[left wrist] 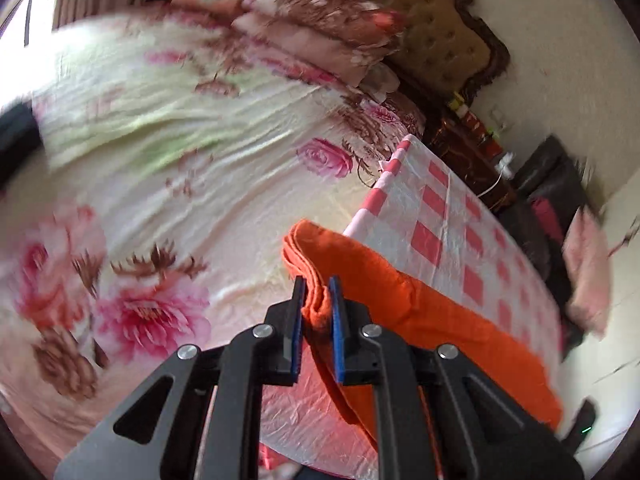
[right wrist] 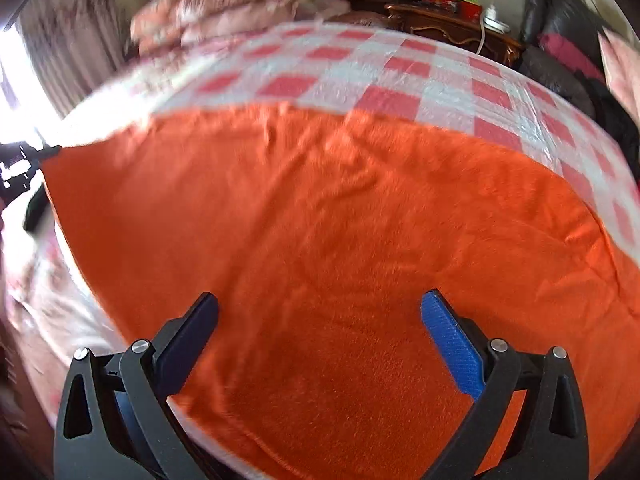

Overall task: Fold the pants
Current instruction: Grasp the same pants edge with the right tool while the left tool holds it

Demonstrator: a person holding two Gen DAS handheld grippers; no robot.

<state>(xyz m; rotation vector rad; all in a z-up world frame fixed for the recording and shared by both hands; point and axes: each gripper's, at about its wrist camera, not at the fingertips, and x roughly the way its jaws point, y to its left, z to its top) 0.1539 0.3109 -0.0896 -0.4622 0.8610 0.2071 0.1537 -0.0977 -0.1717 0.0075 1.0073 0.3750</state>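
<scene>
Where the two claws work, the holdings run as follows, largest first.

Bed with cream, pink-rose floral bedsheet (left wrist: 168,168): fills the ground ahead and left of the left claw; stacked floral pillows (left wrist: 320,28) far ahead of it.

Red-and-white checked plastic table cover (right wrist: 400,76): spread beyond the right claw, its near portion under the garment. In the left view it lies ahead and right of the claw, and its corner edge drops off toward the bed.

Orange fleece pants (right wrist: 320,220): lying broad and mostly flat on the cover, directly ahead of and beneath the right claw, shallow wrinkles across them. Several stacked layers show at the end ahead of the left claw, so at least one fold looks made; further folding appears left. Exact stage uncertain.

Dark wooden bedside cabinet (right wrist: 452,28): far ahead of the right claw, small jars on top.

Left two-finger gripper (left wrist: 317,298): jaws nearly closed, pinching a bunched layered edge of the pants at the table's corner.

Right two-finger gripper (right wrist: 320,312): jaws spread wide, gripping nothing, poised over the cloth.

Room: bare cover beyond the far garment edge offers space to carry a fold forward; the table edge beside the left claw leaves little margin there.
</scene>
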